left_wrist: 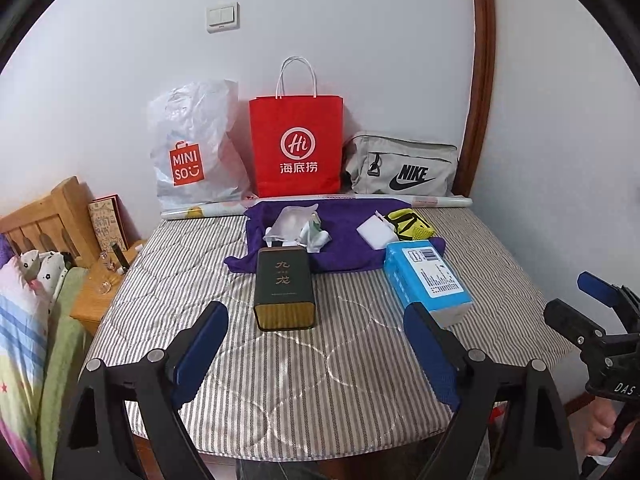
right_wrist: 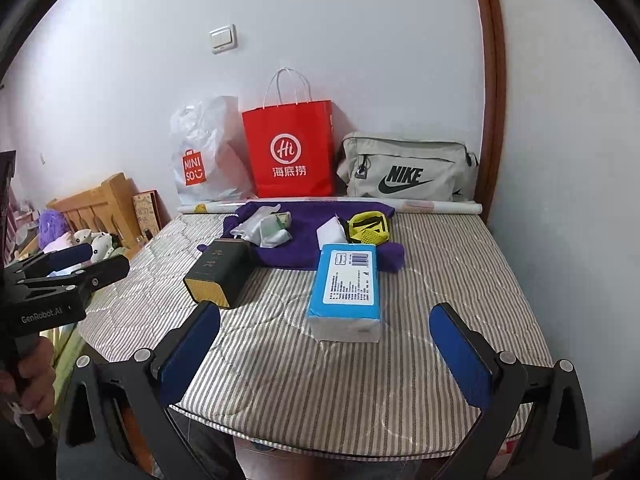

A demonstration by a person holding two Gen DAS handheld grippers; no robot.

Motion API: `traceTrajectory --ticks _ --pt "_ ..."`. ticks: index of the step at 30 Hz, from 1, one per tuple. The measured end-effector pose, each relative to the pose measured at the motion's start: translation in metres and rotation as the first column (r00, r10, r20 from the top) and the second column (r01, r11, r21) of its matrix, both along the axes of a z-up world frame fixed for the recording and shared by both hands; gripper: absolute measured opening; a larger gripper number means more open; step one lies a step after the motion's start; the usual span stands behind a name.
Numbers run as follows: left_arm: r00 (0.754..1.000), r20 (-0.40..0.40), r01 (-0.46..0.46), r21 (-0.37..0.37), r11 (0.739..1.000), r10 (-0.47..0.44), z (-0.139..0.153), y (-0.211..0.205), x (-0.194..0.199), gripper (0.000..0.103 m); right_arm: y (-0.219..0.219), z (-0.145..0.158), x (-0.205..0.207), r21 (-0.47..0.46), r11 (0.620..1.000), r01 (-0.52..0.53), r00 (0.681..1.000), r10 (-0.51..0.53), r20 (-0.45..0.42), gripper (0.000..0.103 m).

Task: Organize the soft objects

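While both grippers hang over the near edge of the striped mattress (left_wrist: 280, 380), neither grasps anything: the left gripper (left_wrist: 316, 356) has its blue pads spread wide over bare quilting, and the right gripper (right_wrist: 324, 356) is likewise released, jaws at full spread. Seen from the right wrist, the left tool's body reads "GenRobot.AI", with a hand (right_wrist: 32, 376) wrapped round its handle; from the left wrist the right tool shows "DAS" at the frame's edge.

Just beyond the pads lie two items, apart from each other. A dark green tin (left_wrist: 285, 286) with a gold end lies on its side, printed with gold Chinese characters, 九 and 龙. Near it, on the right, a blue tissue pack (right_wrist: 347, 286) carries a white label with a barcode and fine print too small to read.

Farther back, a purple cloth (left_wrist: 348, 232) is spread on the mattress, its near edge touching both the tin and the pack. On it rest the soft things: crumpled white and pale green fabric (left_wrist: 310, 230), a white folded piece (left_wrist: 376, 230), and a yellow mesh pouch with black straps (left_wrist: 410, 226).

Behind the cloth a rolled paper (left_wrist: 208, 210) runs along the wall. Against the wall stand a white plastic bag (left_wrist: 192, 144) marked "MINISO", a red paper bag (left_wrist: 296, 148) with "Hi" and 海底捞, and a grey "NIKE" pouch (left_wrist: 402, 166).
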State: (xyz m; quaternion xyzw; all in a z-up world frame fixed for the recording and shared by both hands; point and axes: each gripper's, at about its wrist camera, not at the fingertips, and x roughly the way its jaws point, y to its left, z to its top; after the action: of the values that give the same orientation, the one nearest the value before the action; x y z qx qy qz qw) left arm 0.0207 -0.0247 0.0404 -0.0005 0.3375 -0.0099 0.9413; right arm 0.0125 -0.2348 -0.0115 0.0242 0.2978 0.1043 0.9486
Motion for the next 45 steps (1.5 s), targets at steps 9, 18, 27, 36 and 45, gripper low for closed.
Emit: traceTrajectory --ticks 9,18,27,36,45 --pt "1.0 0.004 -0.009 -0.009 1.0 0.009 0.003 0.001 -0.005 0.089 -0.001 0.0 -0.005 -0.005 1.0 0.0 1.0 0.0 0.003 0.103" --pt "1.0 0.002 -0.012 -0.015 1.0 0.012 0.003 0.001 -0.006 0.089 -0.002 0.002 -0.009 -0.007 1.0 0.005 1.0 -0.005 0.007 0.103" --pt "1.0 0.002 -0.014 -0.015 1.0 0.014 0.003 0.002 -0.006 0.089 -0.001 0.002 -0.01 -0.006 1.0 0.005 1.0 -0.004 0.008 0.103" --pt "1.0 0.0 -0.016 -0.017 1.0 0.016 0.002 0.004 -0.007 0.089 -0.001 0.003 -0.011 -0.008 1.0 0.002 1.0 -0.002 0.009 0.103" --pt "1.0 -0.003 -0.022 -0.018 1.0 0.022 0.0 0.007 -0.008 0.089 0.0 0.004 -0.012 -0.012 1.0 0.004 1.0 -0.003 0.013 0.103"
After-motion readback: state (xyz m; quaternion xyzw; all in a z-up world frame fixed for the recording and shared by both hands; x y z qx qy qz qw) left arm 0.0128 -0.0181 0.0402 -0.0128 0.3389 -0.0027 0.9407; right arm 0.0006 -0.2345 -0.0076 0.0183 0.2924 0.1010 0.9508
